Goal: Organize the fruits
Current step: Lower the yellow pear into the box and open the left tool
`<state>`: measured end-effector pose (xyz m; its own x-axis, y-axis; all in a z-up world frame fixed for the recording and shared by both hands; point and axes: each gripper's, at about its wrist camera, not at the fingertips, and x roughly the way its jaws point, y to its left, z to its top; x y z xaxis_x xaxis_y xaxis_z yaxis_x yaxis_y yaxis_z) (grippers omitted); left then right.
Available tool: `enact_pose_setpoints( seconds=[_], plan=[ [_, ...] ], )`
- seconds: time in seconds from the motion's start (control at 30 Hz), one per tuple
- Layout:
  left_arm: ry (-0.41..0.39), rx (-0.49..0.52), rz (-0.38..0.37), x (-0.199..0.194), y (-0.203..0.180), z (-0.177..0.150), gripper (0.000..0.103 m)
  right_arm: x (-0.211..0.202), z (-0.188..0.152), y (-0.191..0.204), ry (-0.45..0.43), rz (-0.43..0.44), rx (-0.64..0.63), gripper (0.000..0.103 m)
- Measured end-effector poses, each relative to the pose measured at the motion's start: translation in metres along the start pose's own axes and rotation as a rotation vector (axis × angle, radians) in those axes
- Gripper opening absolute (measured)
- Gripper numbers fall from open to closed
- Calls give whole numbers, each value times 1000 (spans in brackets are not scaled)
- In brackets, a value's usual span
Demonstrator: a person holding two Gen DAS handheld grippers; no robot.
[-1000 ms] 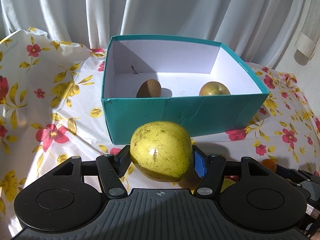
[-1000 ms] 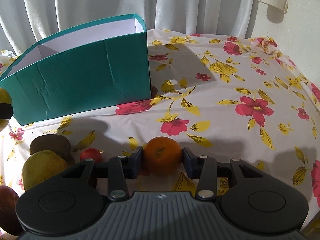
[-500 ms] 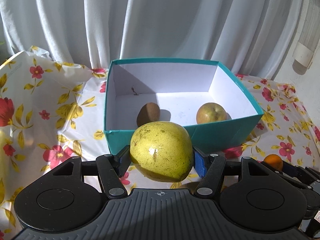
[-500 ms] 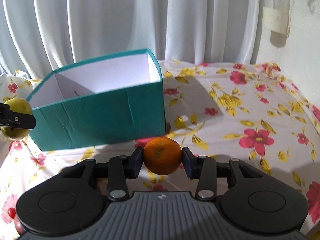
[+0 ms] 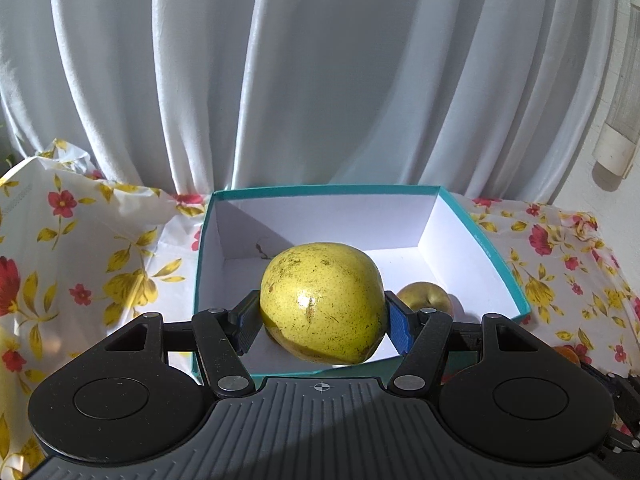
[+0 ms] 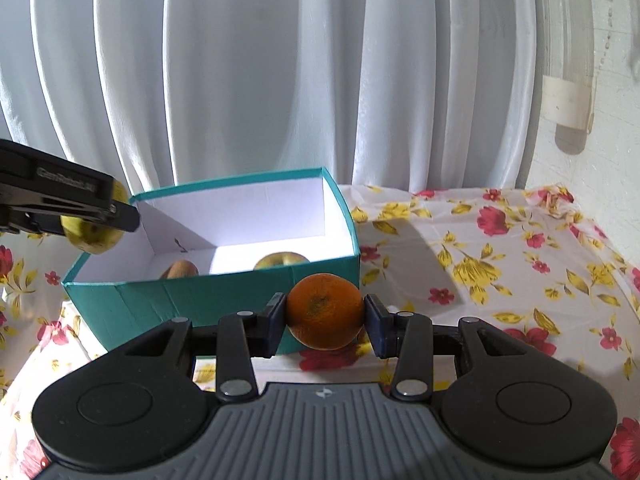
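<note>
My left gripper (image 5: 322, 318) is shut on a large yellow-green speckled fruit (image 5: 323, 302), held in the air over the near edge of the teal box (image 5: 486, 246). In the right wrist view that yellow-green fruit (image 6: 94, 240) and left gripper (image 6: 60, 200) hang above the box's left corner. My right gripper (image 6: 325, 318) is shut on an orange (image 6: 324, 312), lifted in front of the teal box (image 6: 224, 296), near its right corner. Inside the box lie a golden-brown apple (image 5: 426, 298) (image 6: 280, 260) and a brown kiwi (image 6: 180, 270); the held fruit hides the kiwi in the left view.
A floral tablecloth (image 6: 500, 260) covers the table, with open cloth to the right of the box. White curtains (image 5: 320, 80) hang close behind the box. A white wall with a pipe fitting (image 6: 568, 104) stands at the right.
Both grippers have risen with their fruits. The left one has moved forward, so the yellow-green fruit now hangs over the box's near edge. The right one looks down into the box.
</note>
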<state>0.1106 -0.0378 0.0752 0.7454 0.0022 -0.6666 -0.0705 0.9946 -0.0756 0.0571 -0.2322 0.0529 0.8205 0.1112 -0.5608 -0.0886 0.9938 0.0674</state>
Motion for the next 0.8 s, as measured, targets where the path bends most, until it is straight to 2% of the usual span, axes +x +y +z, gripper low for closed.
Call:
enact_pose_setpoints(
  seconds=[0.37, 0.8],
  plan=[
    [35, 13, 82, 54, 6, 3, 68, -4, 6, 5, -33, -14, -14, 41],
    [97, 53, 81, 92, 1, -5, 68, -7, 9, 4, -48, -28, -16, 41]
  ],
)
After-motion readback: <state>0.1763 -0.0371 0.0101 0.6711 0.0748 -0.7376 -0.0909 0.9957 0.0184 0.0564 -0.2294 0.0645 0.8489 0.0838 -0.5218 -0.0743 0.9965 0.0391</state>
